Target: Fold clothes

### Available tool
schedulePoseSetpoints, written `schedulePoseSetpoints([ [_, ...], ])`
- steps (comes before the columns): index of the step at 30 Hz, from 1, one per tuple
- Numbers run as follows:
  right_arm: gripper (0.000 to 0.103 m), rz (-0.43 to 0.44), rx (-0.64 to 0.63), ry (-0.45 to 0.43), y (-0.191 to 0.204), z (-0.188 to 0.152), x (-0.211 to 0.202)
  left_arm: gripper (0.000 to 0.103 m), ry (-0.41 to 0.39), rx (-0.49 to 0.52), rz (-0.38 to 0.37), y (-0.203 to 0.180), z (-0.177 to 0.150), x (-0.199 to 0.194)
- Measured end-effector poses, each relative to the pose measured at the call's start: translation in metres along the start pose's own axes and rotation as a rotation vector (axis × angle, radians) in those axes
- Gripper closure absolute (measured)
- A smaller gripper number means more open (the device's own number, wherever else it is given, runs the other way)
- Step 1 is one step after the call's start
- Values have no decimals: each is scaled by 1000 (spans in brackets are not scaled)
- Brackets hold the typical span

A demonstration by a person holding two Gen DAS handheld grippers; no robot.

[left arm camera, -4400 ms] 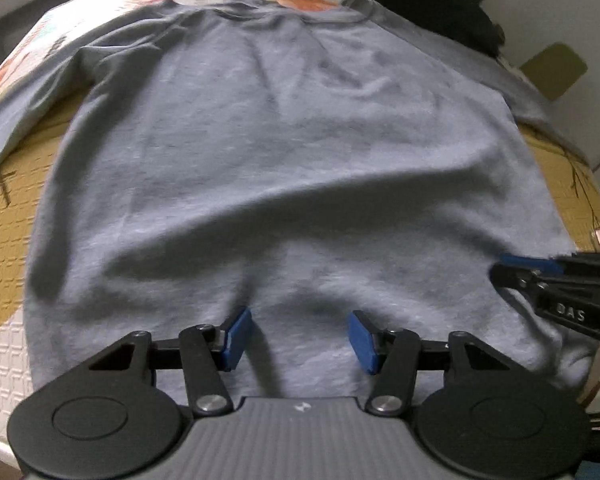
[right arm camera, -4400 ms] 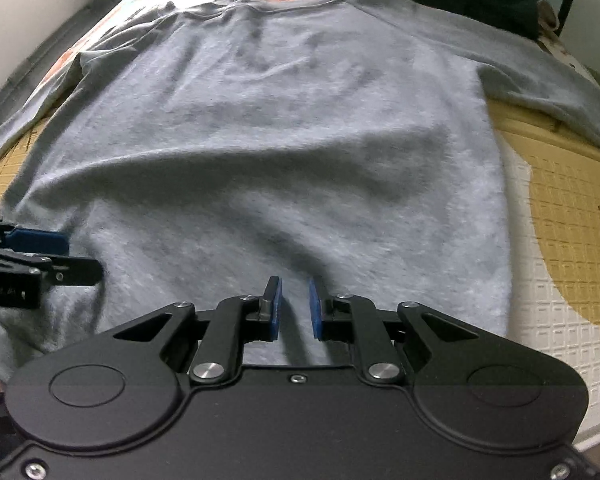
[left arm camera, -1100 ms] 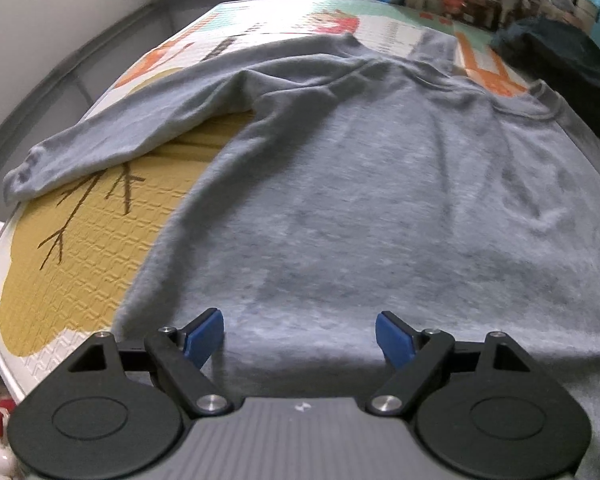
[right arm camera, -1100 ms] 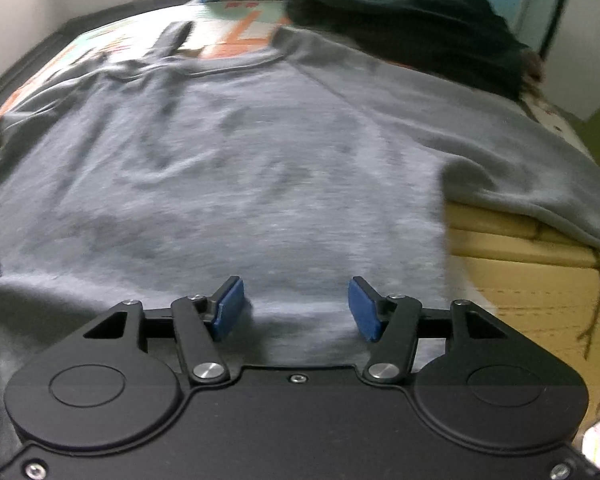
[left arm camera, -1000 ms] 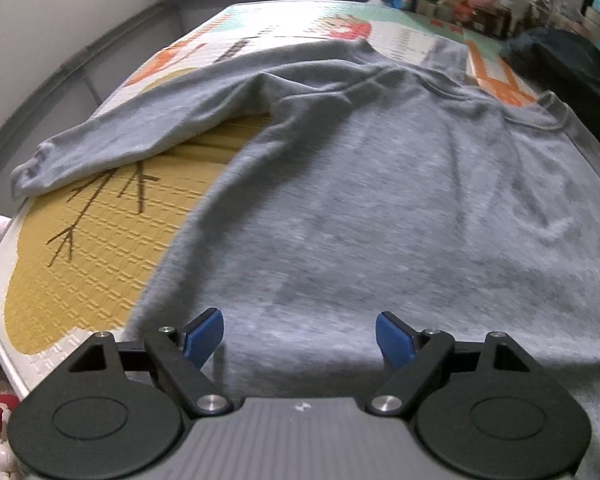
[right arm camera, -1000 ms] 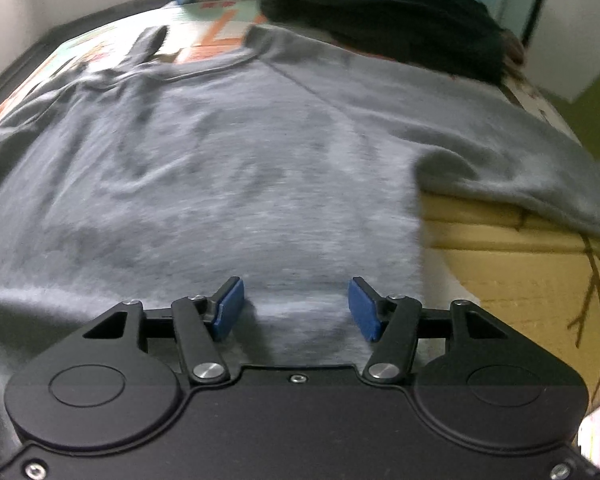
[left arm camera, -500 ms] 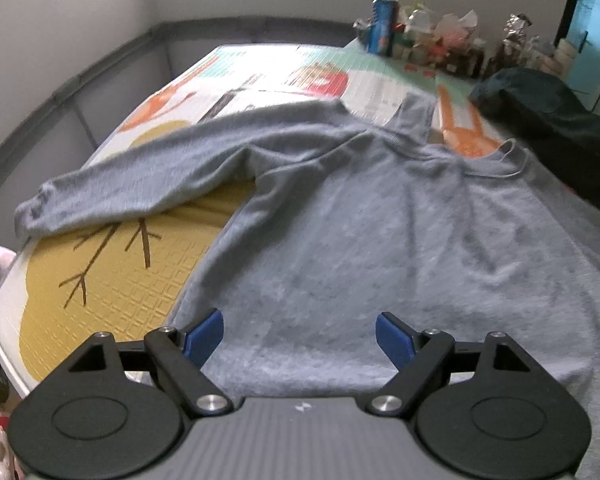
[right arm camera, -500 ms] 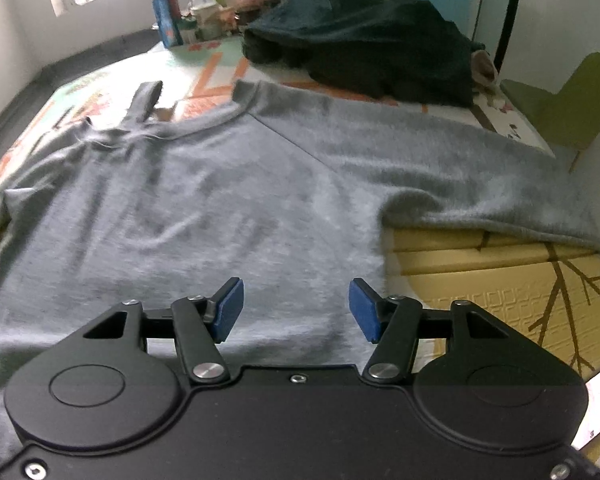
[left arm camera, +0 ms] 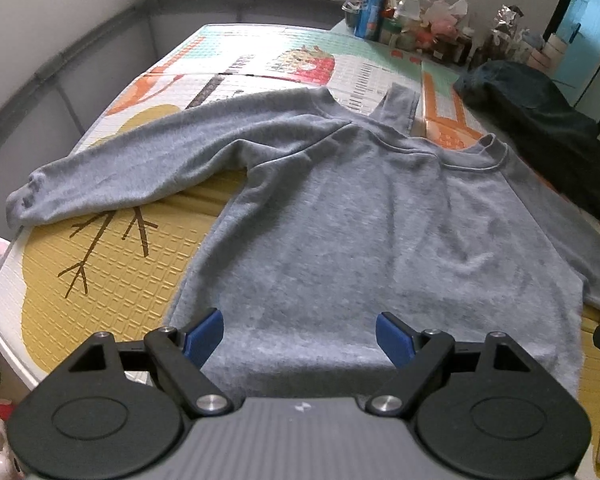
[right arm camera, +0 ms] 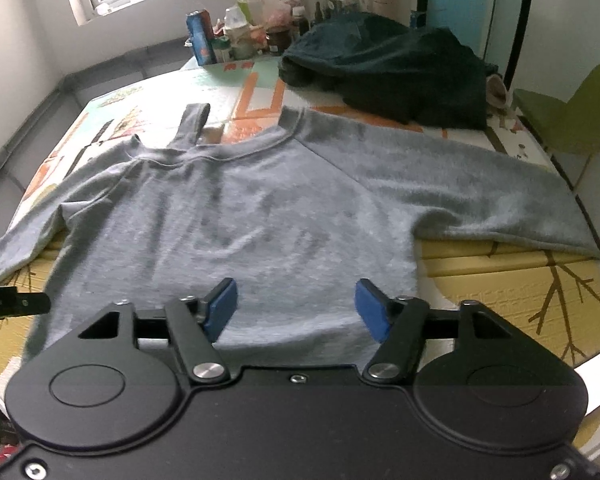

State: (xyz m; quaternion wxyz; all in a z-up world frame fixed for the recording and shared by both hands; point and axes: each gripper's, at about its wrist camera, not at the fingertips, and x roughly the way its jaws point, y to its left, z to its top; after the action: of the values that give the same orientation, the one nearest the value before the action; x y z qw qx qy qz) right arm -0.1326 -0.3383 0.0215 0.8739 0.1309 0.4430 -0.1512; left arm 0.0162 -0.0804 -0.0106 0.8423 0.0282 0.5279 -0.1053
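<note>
both tongs lifted off the sweater (left arm camera: 360, 240) hem since a second ago. left tongs (left arm camera: 300, 334) wide open, empty; right tongs (right arm camera: 296, 306) just widened, empty. sweater lies flat on the mat (left arm camera: 112, 280), sleeves spread left and right. no fold made yet.

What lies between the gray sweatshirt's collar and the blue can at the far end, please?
Only bare patterned mat, with the sweatshirt's gray strap reaching toward the can; the right wrist view shows it.
</note>
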Motion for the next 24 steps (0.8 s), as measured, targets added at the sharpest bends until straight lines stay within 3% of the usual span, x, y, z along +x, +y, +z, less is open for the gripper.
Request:
schedulePoseSetpoints([
  [15,31,-48,-4,-17,44,-5,-30,17,17,207,-99,-23,-2,-18],
  [24,30,-89,9,-2,57,-10,-31,17,50,282,-110,-26,-7,-10],
])
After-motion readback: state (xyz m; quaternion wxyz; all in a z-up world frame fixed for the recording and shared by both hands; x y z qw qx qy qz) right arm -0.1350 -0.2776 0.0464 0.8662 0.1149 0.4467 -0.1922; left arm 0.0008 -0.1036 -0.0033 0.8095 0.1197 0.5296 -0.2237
